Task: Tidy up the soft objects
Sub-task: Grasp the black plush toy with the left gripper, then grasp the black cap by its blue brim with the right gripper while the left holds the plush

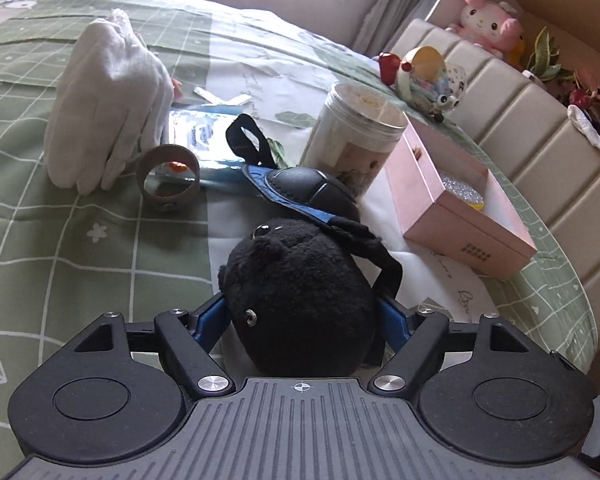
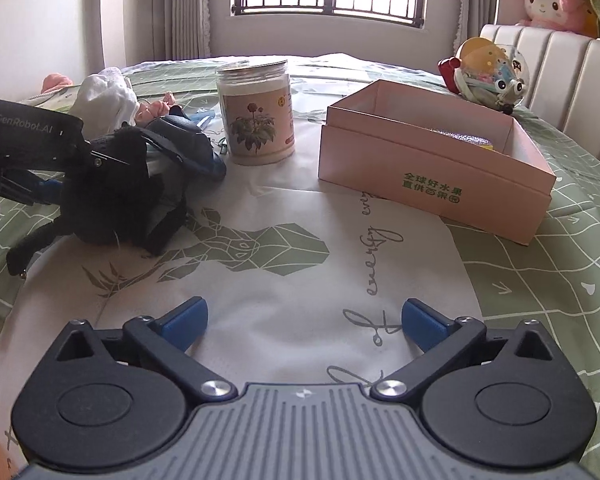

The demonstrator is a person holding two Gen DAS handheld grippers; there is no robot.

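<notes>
The left gripper (image 1: pixel 302 312) is closed around a black plush toy (image 1: pixel 300 300), its 2 blue fingers (image 1: pixel 208 320) pressing the toy's sides; the toy rests on the bed (image 1: pixel 60 240) and fills the space between the fingers. At 12 o'clock from the toy, touching it, lies a black and blue padded guard (image 1: pixel 300 190) with a black strap loop. Beyond that, at 12 to 1 o'clock, stands a clear jar (image 1: pixel 352 136) with a flower label. At 2 o'clock sits an open pink box (image 1: pixel 460 216), something shiny in its far end. At 10 o'clock a brown tape ring (image 1: pixel 168 178) lies on the green grid cover, with a blue wipes packet (image 1: pixel 204 140) just behind it, and at 10 to 11 o'clock a white gloved hand (image 1: pixel 108 108) rests fingers down beside the ring. Far off at 1 o'clock a pink plush (image 1: pixel 488 20) sits on a shelf above the padded headboard.

The right gripper (image 2: pixel 304 320) is wide apart and holds nothing, hovering over the white printed patch of the bed. From it, the black plush toy (image 2: pixel 112 196) in the left gripper (image 2: pixel 40 192) is at 10 o'clock, the jar (image 2: pixel 258 112) at 12 o'clock, and the pink box (image 2: pixel 432 172) at 1 o'clock, well apart from the toy.
</notes>
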